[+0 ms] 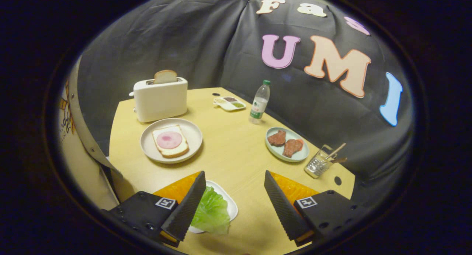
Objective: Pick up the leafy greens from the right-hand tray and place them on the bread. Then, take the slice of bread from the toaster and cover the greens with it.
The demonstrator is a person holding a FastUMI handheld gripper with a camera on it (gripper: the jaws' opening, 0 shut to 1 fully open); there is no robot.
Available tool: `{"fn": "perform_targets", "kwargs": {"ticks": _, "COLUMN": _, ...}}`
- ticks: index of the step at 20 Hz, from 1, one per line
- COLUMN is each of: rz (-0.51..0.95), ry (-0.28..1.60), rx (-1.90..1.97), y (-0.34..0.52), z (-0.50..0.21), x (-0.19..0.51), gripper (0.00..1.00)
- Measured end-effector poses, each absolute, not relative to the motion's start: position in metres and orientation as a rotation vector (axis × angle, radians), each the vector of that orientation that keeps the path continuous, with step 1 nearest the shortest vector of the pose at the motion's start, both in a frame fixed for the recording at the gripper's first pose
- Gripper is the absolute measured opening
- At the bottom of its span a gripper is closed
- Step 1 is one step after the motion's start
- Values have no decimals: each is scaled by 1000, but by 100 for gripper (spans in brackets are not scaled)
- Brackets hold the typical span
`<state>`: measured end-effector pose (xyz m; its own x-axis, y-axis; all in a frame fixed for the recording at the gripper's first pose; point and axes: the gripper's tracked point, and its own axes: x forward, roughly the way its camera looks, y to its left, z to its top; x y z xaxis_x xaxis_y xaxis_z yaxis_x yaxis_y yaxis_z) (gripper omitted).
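- The gripper [235, 196] is wide open and holds nothing.
- The greens [212, 212] lie on a small white tray [231, 207] near the counter's [236, 151] front edge, between the fingers, just beside the left one.
- Beyond them a plate [191, 137] carries bread [170, 141] topped with a pink slice.
- Behind it, at the counter's far left, a toaster [160, 99] holds a slice [165, 76] upright.
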<state>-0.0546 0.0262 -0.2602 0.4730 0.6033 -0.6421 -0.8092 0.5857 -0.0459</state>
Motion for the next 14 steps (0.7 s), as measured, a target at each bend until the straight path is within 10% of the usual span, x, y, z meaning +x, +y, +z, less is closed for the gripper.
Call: {"fn": "perform_targets", "kwargs": {"ticks": 14, "rz": 1059, "ry": 882, "rx": -431, "y": 27, "z": -348, "x": -109, "gripper": 100}}
